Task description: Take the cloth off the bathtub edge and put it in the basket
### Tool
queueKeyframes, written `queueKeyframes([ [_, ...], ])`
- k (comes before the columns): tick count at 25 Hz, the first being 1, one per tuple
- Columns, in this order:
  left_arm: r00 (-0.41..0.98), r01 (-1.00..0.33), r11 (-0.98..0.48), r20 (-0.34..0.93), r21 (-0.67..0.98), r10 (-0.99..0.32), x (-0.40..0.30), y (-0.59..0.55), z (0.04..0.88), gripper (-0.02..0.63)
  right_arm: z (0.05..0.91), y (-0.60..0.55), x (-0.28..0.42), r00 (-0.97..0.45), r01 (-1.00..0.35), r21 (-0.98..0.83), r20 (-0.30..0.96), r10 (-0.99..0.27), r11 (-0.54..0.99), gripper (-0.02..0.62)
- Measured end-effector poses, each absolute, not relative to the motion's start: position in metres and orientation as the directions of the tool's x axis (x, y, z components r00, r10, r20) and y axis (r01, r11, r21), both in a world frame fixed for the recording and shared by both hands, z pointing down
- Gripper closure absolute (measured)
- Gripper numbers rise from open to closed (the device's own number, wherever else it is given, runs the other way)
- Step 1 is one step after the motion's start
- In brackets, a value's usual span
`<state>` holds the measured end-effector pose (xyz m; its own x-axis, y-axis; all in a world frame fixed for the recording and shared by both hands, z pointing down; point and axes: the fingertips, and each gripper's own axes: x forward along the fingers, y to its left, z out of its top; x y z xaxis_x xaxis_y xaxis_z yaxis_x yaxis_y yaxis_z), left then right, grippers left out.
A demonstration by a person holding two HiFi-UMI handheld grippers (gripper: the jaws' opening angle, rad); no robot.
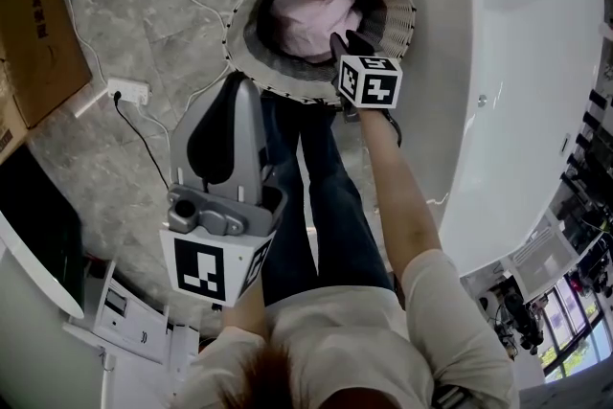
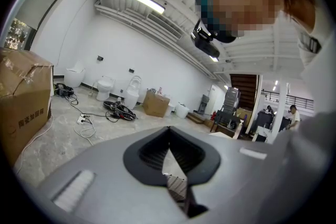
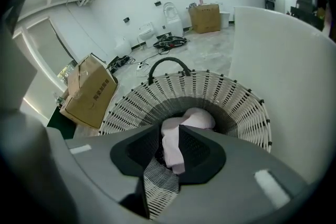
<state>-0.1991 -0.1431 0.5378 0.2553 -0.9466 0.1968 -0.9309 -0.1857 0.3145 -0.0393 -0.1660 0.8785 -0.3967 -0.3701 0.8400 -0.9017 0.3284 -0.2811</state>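
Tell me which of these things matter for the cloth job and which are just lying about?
Part of the job:
pink cloth, pinched in the right gripper
wicker basket, with the cloth hanging into it
white bathtub

Just lying about:
cardboard box
power strip
coiled cables
toilets by the far wall
left gripper, shut and holding nothing

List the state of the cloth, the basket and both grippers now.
cloth: in the basket, one end pinched by right gripper
basket: upright on floor beside bathtub, cloth inside
right gripper: shut on cloth, over basket
left gripper: shut, nothing between jaws
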Motion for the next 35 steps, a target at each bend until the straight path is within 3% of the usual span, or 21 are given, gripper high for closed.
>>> queueKeyframes([
  [23, 0.251, -0.934, -0.193, 0.167, 0.300, -0.954, -0.195, -0.138, 0.519, 0.592, 0.850, -0.165, -0.035, -0.415, -0.895, -0.285, 0.816, -0.404, 0.344, 0.508],
  [27, 0.255, -0.934, -0.200, 0.160, 0.295, -0.954, -0.195, -0.138, 0.513, 0.592, 0.834, -0.171, -0.034, -0.414, -0.897, -0.277, 0.801, -0.432, 0.346, 0.561],
  [35, 0.276, -0.930, -0.229, 0.135, 0.288, -0.952, -0.194, -0.143, 0.491, 0.592, 0.788, -0.182, -0.033, -0.426, -0.899, -0.288, 0.751, -0.504, 0.331, 0.597],
])
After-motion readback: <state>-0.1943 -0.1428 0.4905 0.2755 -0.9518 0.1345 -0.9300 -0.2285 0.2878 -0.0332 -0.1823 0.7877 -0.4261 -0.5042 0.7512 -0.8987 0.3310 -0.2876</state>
